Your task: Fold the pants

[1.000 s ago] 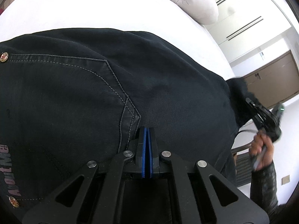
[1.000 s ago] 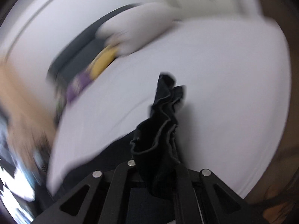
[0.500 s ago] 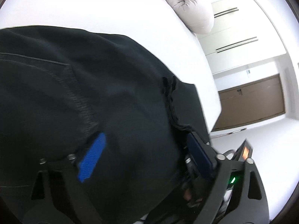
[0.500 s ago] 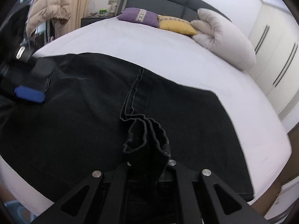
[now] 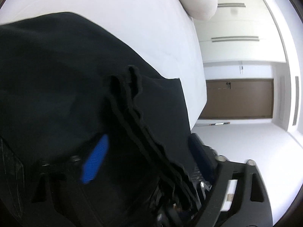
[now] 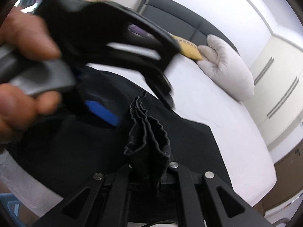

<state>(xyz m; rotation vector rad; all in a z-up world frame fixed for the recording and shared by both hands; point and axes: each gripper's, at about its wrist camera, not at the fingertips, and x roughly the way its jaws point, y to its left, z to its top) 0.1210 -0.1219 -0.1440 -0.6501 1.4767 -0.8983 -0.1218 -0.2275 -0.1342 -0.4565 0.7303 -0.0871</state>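
Black pants (image 5: 56,79) lie spread on a white bed (image 5: 132,15). My left gripper (image 5: 149,151) is open, its blue pads (image 5: 95,157) wide apart on either side of a bunched stack of pant hems (image 5: 132,102). My right gripper (image 6: 149,162) is shut on that same bunch of hems (image 6: 147,130), which stands up folded in pleats above the pants (image 6: 189,145). In the right wrist view the left gripper (image 6: 144,102) reaches in from the upper left, held by a hand (image 6: 22,56), one blue pad (image 6: 102,111) beside the bunch.
A grey pillow (image 6: 227,71), a yellow cushion (image 6: 189,49) and a dark headboard (image 6: 170,17) are at the bed's far end. White wardrobe doors (image 5: 236,28) and a brown door (image 5: 238,98) stand beyond the bed's edge.
The left gripper went from shut to open and closed in around the hem bunch. The right gripper swung the bunch over the pants and toward the left gripper.
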